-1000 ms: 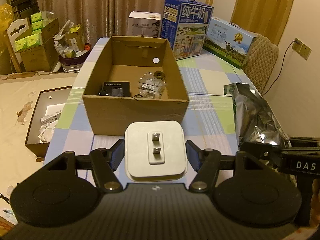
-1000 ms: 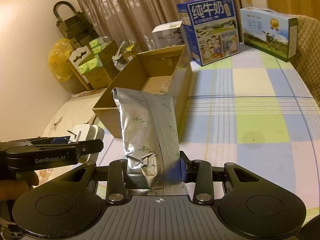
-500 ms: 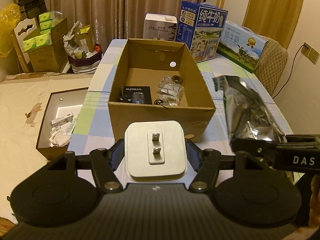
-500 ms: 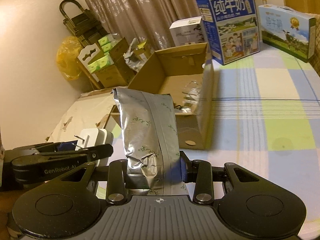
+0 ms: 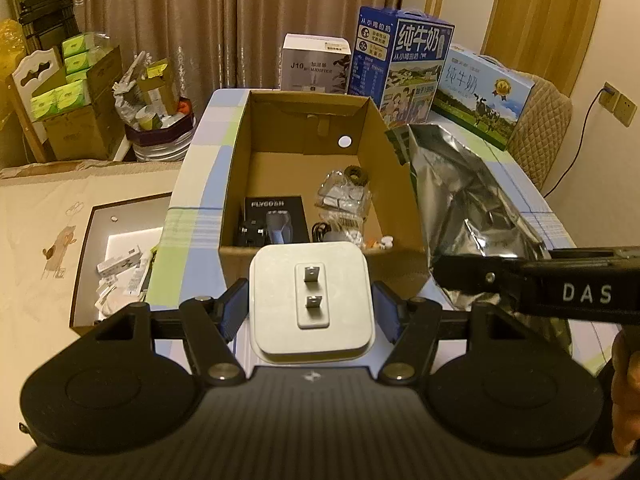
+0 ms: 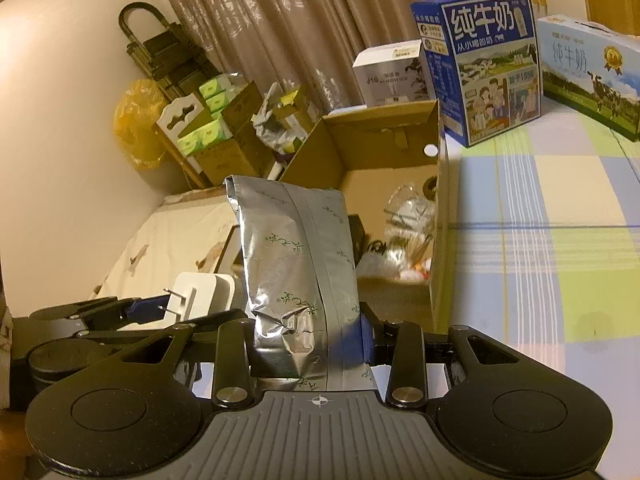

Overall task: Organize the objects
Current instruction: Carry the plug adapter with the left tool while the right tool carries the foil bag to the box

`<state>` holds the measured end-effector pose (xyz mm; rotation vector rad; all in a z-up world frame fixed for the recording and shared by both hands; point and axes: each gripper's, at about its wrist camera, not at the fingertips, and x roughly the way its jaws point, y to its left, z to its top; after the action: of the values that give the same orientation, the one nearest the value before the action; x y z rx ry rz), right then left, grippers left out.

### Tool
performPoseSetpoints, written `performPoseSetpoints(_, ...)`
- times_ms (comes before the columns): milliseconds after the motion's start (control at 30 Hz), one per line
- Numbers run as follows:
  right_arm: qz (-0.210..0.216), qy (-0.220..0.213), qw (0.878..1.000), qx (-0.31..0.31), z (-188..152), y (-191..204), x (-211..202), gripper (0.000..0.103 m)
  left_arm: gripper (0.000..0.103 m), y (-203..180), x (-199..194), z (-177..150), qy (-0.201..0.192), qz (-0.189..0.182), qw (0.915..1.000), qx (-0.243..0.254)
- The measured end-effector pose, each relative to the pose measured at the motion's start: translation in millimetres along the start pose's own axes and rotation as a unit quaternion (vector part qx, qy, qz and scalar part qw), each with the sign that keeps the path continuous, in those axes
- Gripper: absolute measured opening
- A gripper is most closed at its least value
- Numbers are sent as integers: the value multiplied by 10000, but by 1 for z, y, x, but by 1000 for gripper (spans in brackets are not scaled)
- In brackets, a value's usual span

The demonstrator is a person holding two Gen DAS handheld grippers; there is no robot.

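Nearest in the left wrist view, a white plug-in charger (image 5: 311,300) is clamped between the blue pads of the left tool (image 5: 311,308), its two flat prongs facing up toward the camera. The charger is judged rigid, smooth-shelled and light; it is held across its flat sides, which looks a sound place, since the prongs are left free and the plastic could slide if gripped by its rounded corners.

Beside it, the right tool (image 6: 308,332) is closed on the lower end of a silver foil pouch (image 6: 296,264), which stands upright out of the jaws. The foil is creased where it is pinched, so the pouch is judged soft, crushable and slippery, with loose contents that may shift; a hold low on the filled part, as here, seems firmer than one on the thin sealed top edge.

Just beyond both tools, an open cardboard box (image 5: 320,258) sits on the checked cloth of the worktop (image 6: 560,208), toward its left edge. A black packet (image 5: 276,216) and clear plastic bags of small parts (image 5: 344,196) lie on its floor, with bare space toward the back wall.

Farther off, at the worktop's far edge, a blue milk carton box (image 5: 404,64) and a white humidifier box (image 5: 316,66) stand upright.
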<state>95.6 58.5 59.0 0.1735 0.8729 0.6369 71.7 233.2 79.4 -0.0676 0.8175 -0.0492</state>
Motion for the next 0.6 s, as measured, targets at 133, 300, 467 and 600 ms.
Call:
performPoseSetpoints(133, -26, -70, 9999, 73, 19, -5, 8, 34, 60, 2, 7, 15, -38, 0, 9999, 110)
performPoseSetpoints(300, -73, -143, 9997, 167, 41, -14, 19, 34, 60, 1, 19, 39, -68, -55, 9997, 238)
performPoseSetpoints(467, -140, -186, 9995, 227, 63, -23, 32, 34, 60, 0, 32, 61, -78, -102, 9993, 345)
performPoseSetpoints(600, -183, -195, 9991, 320, 79, -29, 42, 34, 60, 2, 45, 77, -52, -61, 9989, 452)
